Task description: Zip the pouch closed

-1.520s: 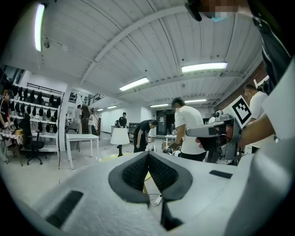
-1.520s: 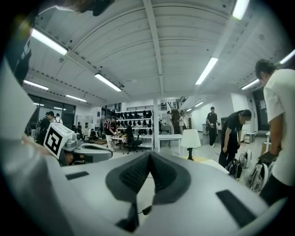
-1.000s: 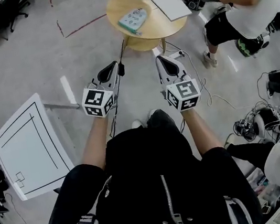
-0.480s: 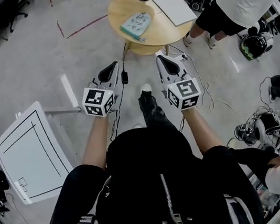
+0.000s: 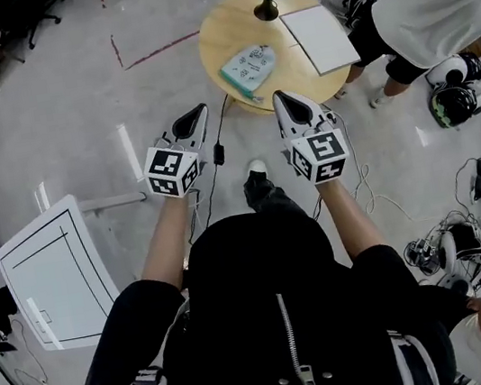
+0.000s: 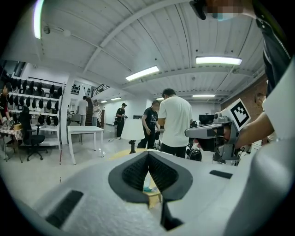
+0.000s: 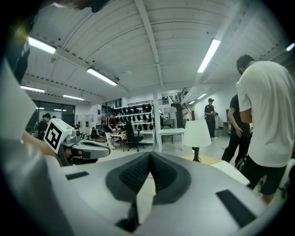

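The left gripper (image 5: 198, 114) and the right gripper (image 5: 283, 99) are held out side by side above the floor, short of a round wooden desk (image 5: 222, 27). Each has its jaws pressed together with nothing between them. The teal pouch (image 5: 250, 67) lies flat on the desk, well apart from both grippers, near a white pad (image 5: 321, 37) and a small lamp (image 7: 197, 133).

Grey floor (image 5: 53, 109), round wooden table (image 5: 219, 35), white ribbed ceiling (image 6: 138, 37) with strip lights (image 6: 218, 60).
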`<state>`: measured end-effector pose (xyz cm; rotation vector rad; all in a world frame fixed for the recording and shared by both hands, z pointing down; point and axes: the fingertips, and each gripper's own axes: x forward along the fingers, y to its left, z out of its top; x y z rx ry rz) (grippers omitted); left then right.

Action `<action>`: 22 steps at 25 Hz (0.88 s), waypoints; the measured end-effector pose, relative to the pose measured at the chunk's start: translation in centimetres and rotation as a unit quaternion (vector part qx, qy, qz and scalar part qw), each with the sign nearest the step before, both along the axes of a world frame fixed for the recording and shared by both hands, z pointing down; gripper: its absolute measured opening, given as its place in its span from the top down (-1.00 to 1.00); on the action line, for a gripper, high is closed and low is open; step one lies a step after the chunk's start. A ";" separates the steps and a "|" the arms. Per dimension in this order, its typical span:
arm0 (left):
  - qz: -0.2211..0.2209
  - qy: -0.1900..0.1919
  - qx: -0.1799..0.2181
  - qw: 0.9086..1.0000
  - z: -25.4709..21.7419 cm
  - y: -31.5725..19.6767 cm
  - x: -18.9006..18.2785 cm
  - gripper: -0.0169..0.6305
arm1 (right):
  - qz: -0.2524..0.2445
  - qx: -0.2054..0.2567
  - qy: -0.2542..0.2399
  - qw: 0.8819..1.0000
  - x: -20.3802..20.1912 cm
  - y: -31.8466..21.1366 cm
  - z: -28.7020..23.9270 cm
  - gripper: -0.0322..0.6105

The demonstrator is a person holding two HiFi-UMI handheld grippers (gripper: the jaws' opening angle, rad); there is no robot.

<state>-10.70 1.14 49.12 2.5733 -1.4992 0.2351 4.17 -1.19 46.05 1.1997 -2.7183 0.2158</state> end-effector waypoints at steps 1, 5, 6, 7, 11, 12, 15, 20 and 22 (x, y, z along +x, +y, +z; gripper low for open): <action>-0.004 0.000 -0.001 1.000 0.0 -1.3 -0.1 0.94 | -0.004 -0.001 0.000 1.000 -0.1 -1.4 0.0 0.89; -0.015 0.004 -0.003 1.000 -0.1 -5.9 -0.3 0.94 | -0.020 0.000 0.003 1.000 -0.6 -6.3 -0.1 0.89; -0.014 0.007 -0.001 1.000 -0.3 -7.0 -0.3 0.93 | -0.022 0.000 0.002 1.000 -0.7 -7.5 -0.2 0.89; -0.012 0.011 0.002 1.000 -0.5 -8.0 -0.1 0.93 | -0.024 0.000 0.001 1.000 -0.7 -8.7 -0.3 0.89; -0.010 0.011 0.006 1.000 -0.7 -11.6 0.2 0.93 | -0.031 -0.003 0.001 1.000 -0.6 -12.5 0.0 0.89; -0.010 0.013 0.006 1.000 -0.8 -12.3 0.2 0.93 | -0.032 -0.004 0.002 0.999 -0.6 -13.2 0.2 0.89; -0.009 0.014 0.004 1.000 -0.8 -13.7 0.5 0.93 | -0.035 -0.009 0.004 0.999 -0.6 -14.5 0.5 0.89; 0.000 0.020 -0.005 1.000 -0.2 -15.7 0.6 0.93 | -0.042 -0.016 0.008 0.999 -1.2 -16.0 1.5 0.89; 0.004 0.023 -0.012 1.000 0.3 -16.4 0.4 0.93 | -0.044 -0.022 0.013 0.999 -1.5 -16.5 2.3 0.89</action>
